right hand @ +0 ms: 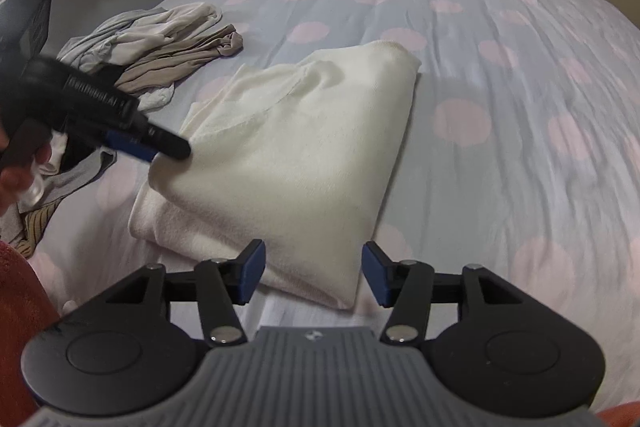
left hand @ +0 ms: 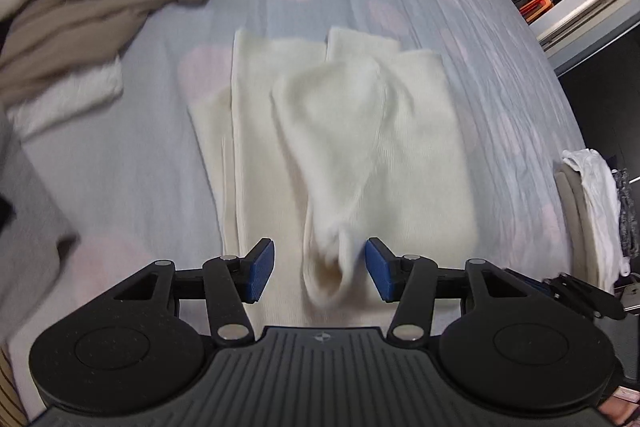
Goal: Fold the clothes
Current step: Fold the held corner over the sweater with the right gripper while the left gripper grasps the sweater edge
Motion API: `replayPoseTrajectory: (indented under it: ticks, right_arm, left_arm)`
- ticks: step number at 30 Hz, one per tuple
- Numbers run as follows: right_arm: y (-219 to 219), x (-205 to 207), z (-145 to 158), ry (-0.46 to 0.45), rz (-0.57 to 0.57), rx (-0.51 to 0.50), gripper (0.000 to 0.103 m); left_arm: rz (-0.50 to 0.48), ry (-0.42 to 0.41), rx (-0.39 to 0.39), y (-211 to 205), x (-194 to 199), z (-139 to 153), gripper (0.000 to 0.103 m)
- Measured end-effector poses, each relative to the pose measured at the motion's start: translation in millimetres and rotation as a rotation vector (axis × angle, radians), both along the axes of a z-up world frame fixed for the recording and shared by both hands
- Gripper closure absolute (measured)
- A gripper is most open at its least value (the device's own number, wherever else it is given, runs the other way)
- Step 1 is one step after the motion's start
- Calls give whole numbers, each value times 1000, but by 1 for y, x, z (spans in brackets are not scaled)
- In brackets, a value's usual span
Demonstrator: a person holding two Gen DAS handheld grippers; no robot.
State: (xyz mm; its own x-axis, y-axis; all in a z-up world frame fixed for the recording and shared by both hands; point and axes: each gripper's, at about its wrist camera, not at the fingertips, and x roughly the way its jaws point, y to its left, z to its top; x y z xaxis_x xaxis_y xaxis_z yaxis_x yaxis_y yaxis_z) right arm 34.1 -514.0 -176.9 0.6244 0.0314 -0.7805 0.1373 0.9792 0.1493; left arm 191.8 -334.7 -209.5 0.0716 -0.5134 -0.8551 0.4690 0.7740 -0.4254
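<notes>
- Our left gripper (left hand: 320,269) has its blue-padded fingers (left hand: 262,269) spread apart; a loose cuff of the cream sweater (left hand: 352,131) hangs blurred between them, close to the right pad, and we cannot tell whether it touches.
- Our right gripper (right hand: 313,273) also stands with fingers (right hand: 252,275) parted, nothing pinched; the sweater's near corner lies in the gap below them.
- The cream sweater lies folded into a thick bundle in the middle of the bed (right hand: 500,27), on the pale blue cover with pink spots.
- In the right wrist view our left gripper (right hand: 160,147) reaches the bundle's left edge.
- A heap of unfolded beige and grey clothes (right hand: 172,43) lies towards the bed's far left corner, apart from the sweater.
</notes>
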Motion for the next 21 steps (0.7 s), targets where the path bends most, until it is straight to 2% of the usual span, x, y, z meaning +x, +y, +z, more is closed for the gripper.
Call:
replayPoseTrajectory:
  ticks: [3,5,8,10,12,15,20,21]
  right_arm:
    - [0,-4,-3,-11,-3,18,46]
    - [0,-7,-3,-21,-5,29,46]
    - [0,-11,-2,-39,-8,23,46]
    - [0,-12,-5,-30,2,9,46]
    - [1,-13,-10,-9,17,-2,45]
    - [4,-15,-19,22,39,-31,45]
    - [7,-8,-31,47,40,-65,46]
    - [7,-5,-33,56,36,-67,49]
  left_arm:
    - [10,43,4,3,-3,-9,58]
    - [28,72,2,4,-3,-17,66]
    - [48,100,-2,3,-3,-27,71]
    - [55,104,-6,2,-4,-30,78]
    - [61,107,-17,2,-4,-30,89]
    - [62,78,-46,2,-7,-16,95]
    - [52,17,-101,1,-11,18,97]
    - [56,9,-110,2,-11,24,97]
